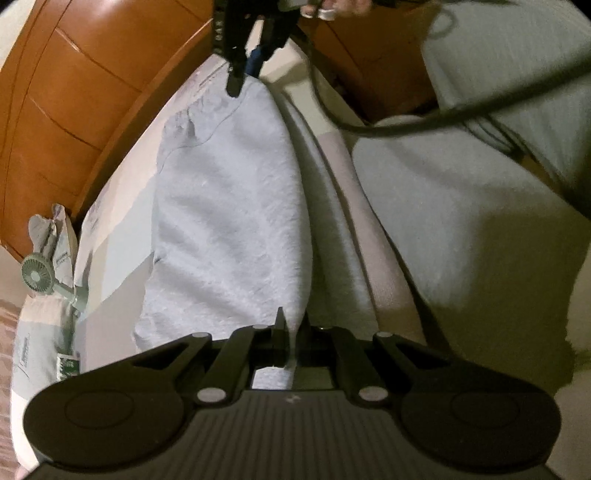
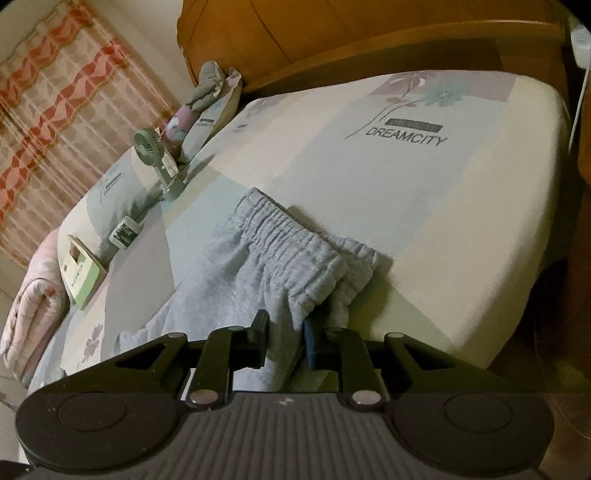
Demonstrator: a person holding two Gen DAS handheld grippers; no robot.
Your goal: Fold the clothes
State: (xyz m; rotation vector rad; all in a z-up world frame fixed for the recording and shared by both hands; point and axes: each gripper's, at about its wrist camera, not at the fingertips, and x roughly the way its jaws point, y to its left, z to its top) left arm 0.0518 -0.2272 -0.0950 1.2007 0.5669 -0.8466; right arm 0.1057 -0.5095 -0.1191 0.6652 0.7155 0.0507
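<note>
Grey sweatpants lie on the bed sheet, their elastic waistband bunched towards the middle of the bed. My right gripper is shut on a fold of them just below the waistband, and the cloth fills the gap between its fingers. In the left wrist view the same sweatpants run as a long strip away from me. My left gripper is shut on their near end. At their far end the right gripper pinches them, with a person's hand above it.
A small green fan, a little jar, a green-and-white booklet and a folded pink quilt line the bed's left side. A wooden headboard stands behind. A black cable hangs before the person's pale clothing.
</note>
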